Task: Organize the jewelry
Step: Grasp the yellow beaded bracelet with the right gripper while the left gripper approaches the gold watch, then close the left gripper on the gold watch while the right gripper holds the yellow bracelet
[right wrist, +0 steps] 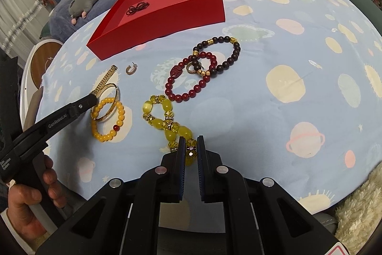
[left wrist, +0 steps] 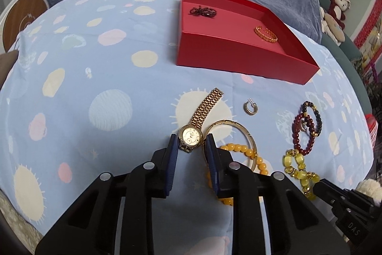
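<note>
Two grippers working over planet-print bedsheet (right wrist: 286, 44), jewelry lying scattered on it. Red box (left wrist: 229, 56) sitting at far side, holding dark beaded piece (left wrist: 203, 12) and gold cuff (left wrist: 266, 33), well apart. Left gripper (left wrist: 192, 143) resting low, jaws parted, flanking gold watch (left wrist: 191, 135) face; contact cannot tell. Right gripper (right wrist: 191, 147) jaws bracketing near end of yellow bead bracelet (right wrist: 167, 121), narrow gap showing; grip cannot tell. Gold bangle (left wrist: 235, 135) overlapping amber bead bracelet (right wrist: 107, 121). Dark red bead bracelet (right wrist: 191, 80) crossing black bead bracelet (right wrist: 224, 56). Hoop earring (left wrist: 250, 106) lying alone, near watch band.
</note>
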`<state>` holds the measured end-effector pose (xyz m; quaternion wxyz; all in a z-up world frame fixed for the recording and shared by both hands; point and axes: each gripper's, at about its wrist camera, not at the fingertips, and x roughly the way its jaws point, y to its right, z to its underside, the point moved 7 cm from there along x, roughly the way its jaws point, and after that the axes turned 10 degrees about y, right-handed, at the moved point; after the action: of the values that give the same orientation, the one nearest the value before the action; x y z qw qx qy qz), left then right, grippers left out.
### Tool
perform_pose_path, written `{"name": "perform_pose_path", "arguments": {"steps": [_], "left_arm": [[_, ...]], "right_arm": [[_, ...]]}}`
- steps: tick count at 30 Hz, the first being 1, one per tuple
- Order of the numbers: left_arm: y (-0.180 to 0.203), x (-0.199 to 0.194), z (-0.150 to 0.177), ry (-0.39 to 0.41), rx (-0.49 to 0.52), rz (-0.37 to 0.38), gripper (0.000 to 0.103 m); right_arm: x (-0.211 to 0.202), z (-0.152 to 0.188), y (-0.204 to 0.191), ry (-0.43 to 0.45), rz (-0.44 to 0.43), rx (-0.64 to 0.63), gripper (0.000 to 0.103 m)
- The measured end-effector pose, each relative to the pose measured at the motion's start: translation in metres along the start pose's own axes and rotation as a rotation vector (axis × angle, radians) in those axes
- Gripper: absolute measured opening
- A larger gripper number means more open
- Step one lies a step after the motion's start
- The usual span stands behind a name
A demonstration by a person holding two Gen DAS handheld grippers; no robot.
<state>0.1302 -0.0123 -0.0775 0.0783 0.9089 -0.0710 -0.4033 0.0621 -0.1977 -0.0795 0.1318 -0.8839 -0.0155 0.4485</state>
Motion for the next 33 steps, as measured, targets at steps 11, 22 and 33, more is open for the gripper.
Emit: {"name": "perform_pose_path", "arguments": {"steps": [11,22,33], "left_arm": [[-0.010,-0.008,-0.002,0.016,-0.045,-0.015,0.024],[-0.009,-0.009,0.010,-0.005,-0.023,-0.010,0.023],[0.006,0.008,-0.004,0.009,0.037,-0.031,0.023]], "right_arm": [[0.000,0.000,0.001,0.001,0.000,-0.003,0.009],[-0.002,0.000,0.000,0.000,0.000,-0.002,0.009],[0.000,0.000,0.001,-0.001,0.000,-0.002,0.009]]}}
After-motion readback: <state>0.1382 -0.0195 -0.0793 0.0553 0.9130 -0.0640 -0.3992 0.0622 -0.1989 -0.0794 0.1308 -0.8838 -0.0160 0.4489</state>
